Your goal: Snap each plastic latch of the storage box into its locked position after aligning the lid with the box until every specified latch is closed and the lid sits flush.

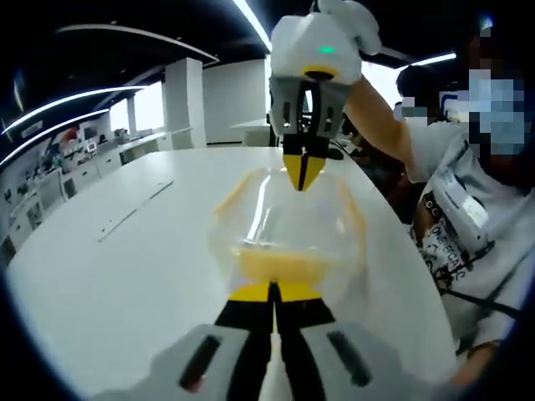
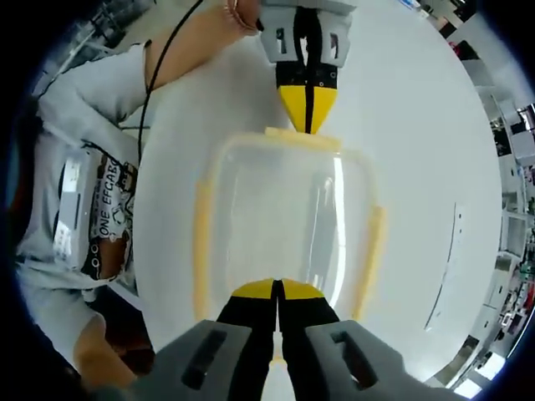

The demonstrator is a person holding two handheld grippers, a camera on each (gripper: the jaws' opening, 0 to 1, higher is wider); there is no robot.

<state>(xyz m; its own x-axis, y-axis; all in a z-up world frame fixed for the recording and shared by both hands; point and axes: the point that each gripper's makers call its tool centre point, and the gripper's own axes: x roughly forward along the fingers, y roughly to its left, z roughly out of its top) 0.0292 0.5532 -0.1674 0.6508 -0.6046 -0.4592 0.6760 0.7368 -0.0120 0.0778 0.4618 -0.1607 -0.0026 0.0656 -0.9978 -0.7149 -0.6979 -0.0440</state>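
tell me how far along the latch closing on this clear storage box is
Done: the clear lid with yellow latches sits aligned on the clear plastic storage box on the white table. In hand: the left gripper and right gripper, both shut, press the two end latches from opposite sides. Left: the long yellow side latches look flared outward, so probably unsnapped; whether the end latches are locked is unclear.

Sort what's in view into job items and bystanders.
Job: storage box with its clear lid, yellow latches, left claw, right claw.
Bystanders: white table, person's printed shirt, cabinets along the wall.
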